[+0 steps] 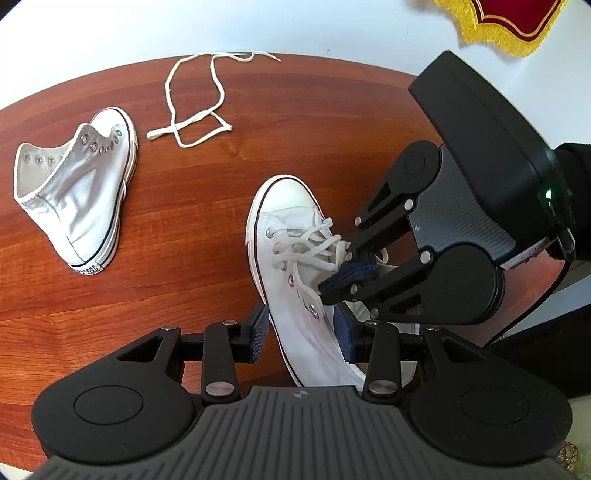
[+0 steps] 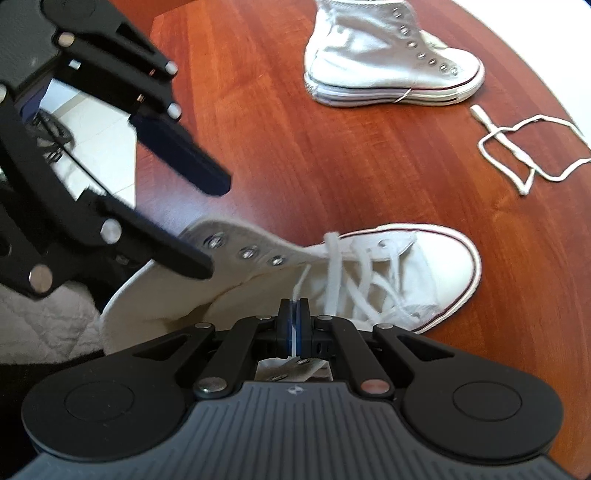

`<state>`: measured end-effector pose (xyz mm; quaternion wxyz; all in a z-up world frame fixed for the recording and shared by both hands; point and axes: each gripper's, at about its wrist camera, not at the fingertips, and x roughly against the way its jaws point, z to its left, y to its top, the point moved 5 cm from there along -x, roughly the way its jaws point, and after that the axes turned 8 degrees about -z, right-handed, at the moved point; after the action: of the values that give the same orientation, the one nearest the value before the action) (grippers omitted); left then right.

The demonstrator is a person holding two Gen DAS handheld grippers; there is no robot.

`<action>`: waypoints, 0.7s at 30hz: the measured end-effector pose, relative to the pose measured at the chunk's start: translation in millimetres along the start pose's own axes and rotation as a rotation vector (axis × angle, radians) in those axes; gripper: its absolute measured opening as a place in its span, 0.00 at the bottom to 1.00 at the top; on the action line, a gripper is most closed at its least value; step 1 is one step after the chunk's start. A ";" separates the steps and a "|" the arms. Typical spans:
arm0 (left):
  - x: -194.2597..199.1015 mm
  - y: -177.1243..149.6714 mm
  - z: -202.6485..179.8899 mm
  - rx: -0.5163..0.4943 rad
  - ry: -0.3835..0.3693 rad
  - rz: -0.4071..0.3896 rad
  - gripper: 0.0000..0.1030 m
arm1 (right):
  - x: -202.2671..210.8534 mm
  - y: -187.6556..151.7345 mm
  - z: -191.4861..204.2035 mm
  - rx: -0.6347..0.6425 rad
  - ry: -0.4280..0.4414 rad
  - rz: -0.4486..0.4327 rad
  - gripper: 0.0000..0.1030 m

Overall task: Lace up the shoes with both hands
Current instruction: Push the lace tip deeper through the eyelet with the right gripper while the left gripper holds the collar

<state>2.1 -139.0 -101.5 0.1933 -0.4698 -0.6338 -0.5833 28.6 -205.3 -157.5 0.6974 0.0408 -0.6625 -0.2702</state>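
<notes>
A half-laced white high-top shoe [image 1: 291, 221] [image 2: 406, 266] stands on the wooden table, toe pointing away from my left gripper. My left gripper [image 1: 301, 332] [image 2: 212, 225] is open, its fingers on either side of the shoe's ankle wall near the top eyelets. My right gripper [image 1: 347, 273] [image 2: 294, 321] sits over the shoe's tongue, shut on a strand of the white lace [image 2: 300, 282] that runs up from the crossed lacing. A second white high-top, unlaced [image 1: 74, 195] [image 2: 369, 55], lies on its side farther off. A loose white lace [image 1: 195, 110] [image 2: 532, 147] lies beside it.
The reddish wooden table [image 1: 192, 206] [image 2: 295, 129] has a curved far edge, with a white wall beyond it. A red and gold pennant [image 1: 509, 22] hangs at upper right. A dark sleeve [image 1: 576, 206] holds the right gripper.
</notes>
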 end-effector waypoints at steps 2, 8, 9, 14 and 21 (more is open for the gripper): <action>-0.8 -0.6 -2.3 -0.006 -0.001 0.004 0.40 | -0.6 -0.3 0.5 0.001 -0.004 -0.001 0.02; -7.8 -6.4 -2.8 -0.014 0.056 0.046 0.40 | -1.0 0.4 -1.0 0.027 -0.030 -0.012 0.02; -8.2 -7.1 -2.0 -0.010 0.063 0.049 0.40 | -0.6 0.4 -1.3 0.029 -0.032 -0.012 0.02; -8.3 -11.0 3.8 0.022 0.093 0.061 0.41 | 1.3 0.5 -2.2 0.047 -0.041 -0.014 0.02; -8.7 -15.7 8.6 0.052 0.116 0.067 0.41 | 4.7 -0.7 -2.9 0.061 -0.048 -0.018 0.02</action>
<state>-3.9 -132.5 -119.3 0.2614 -0.4510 -0.6202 -0.5861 31.0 -208.8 -153.9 0.6771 0.0617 -0.6868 -0.2570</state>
